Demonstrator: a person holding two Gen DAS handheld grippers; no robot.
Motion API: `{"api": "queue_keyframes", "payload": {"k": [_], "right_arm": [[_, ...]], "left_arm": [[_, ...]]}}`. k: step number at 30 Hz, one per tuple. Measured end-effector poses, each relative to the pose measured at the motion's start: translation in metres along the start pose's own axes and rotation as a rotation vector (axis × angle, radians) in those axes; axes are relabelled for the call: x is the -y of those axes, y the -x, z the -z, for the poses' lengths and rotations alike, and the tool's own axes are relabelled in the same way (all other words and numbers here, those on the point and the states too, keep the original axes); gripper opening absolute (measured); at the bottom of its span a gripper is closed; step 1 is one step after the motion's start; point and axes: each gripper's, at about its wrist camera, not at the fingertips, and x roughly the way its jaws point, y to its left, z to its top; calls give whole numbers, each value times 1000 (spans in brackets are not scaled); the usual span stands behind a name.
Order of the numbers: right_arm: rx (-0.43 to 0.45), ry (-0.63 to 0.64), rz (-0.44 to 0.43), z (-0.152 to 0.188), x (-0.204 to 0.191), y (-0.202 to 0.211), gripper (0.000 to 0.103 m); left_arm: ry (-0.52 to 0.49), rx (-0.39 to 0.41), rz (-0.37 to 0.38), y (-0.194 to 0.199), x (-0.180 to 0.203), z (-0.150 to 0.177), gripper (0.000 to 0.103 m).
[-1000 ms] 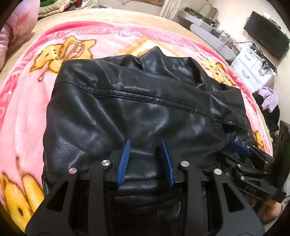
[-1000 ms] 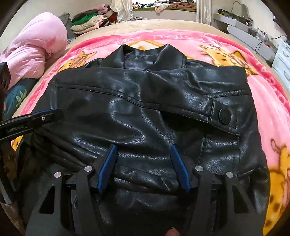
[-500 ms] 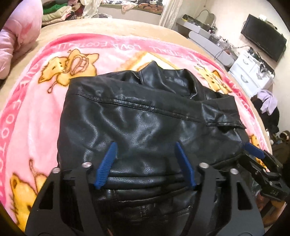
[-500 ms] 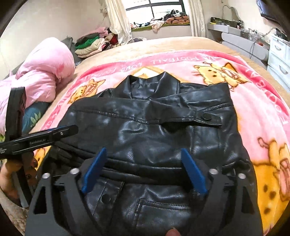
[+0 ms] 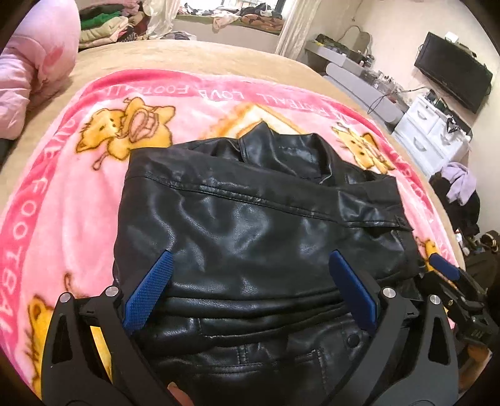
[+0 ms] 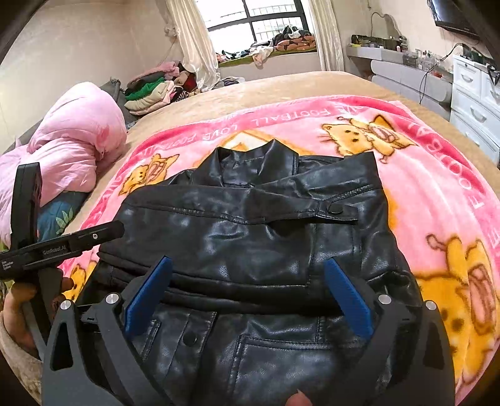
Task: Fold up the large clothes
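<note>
Ahead of both tongs, black leather jacket (image 5: 259, 237) lies on the pink blanket (image 5: 62, 200), sleeves crossed over the body, collar at the far end; near hem still unfolded under the fingers, so I'd say a last hem-to-collar fold is left. Left gripper (image 5: 250, 290) and right gripper (image 6: 247, 296) have both just been opening: jaws spread wide, released, nothing between the pads, clear of the leather

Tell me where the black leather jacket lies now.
In both wrist views the black leather jacket lies folded on the pink cartoon blanket covering the bed, its collar pointing away towards the window.
</note>
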Motion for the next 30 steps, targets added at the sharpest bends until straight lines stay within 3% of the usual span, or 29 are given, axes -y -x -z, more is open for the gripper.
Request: {"api": "queue_keyframes", "payload": {"k": [14,30], "right_arm": [[27,18,25,-1,-8,24,98],[62,35,26,1,-12,59,98]], "left_arm": [[22,47,22,29,-1,10,94],[-31,110,8,68,19,23,94]]}}
